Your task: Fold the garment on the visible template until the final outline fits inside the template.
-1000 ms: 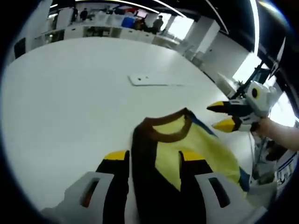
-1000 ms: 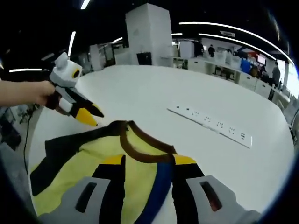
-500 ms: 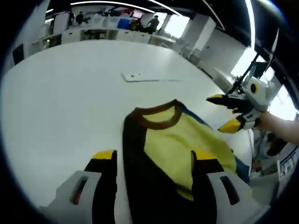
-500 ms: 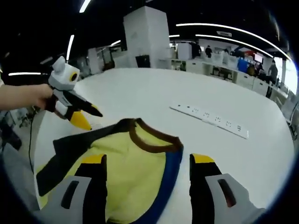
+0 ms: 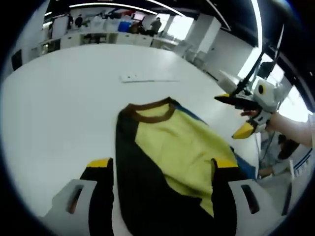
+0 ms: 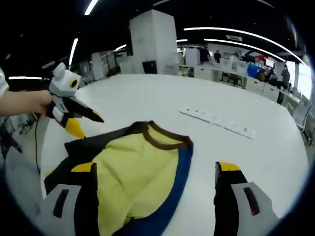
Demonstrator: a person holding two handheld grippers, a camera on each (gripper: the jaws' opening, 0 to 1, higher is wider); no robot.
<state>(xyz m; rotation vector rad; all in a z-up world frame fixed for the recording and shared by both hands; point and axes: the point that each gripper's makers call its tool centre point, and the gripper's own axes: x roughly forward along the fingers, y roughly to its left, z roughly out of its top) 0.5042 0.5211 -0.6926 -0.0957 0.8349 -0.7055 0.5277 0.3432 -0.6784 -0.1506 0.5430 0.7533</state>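
A yellow garment [image 5: 182,147] with a black side panel, a brown collar and a blue edge lies spread on the white table [image 5: 59,98]. My left gripper [image 5: 162,163] hangs open over its lower part, one jaw on each side of the cloth and nothing held. The right gripper [image 5: 231,116] hovers open off the garment's right edge, held in a hand. In the right gripper view the same garment [image 6: 133,162] lies under my right gripper [image 6: 155,167], open wide. The left gripper [image 6: 89,127] floats open near the black sleeve at left.
A white power strip [image 6: 216,123] lies on the table [image 6: 147,93] beyond the collar, and shows as a thin bar [image 5: 142,78] in the left gripper view. Desks, a white pillar and distant people stand behind. The table edge runs close on the right [image 5: 256,162].
Both pairs of jaws have spread apart and let the garment go. The garment now lies flatter and wider on the table. Both cameras have pulled back a little.
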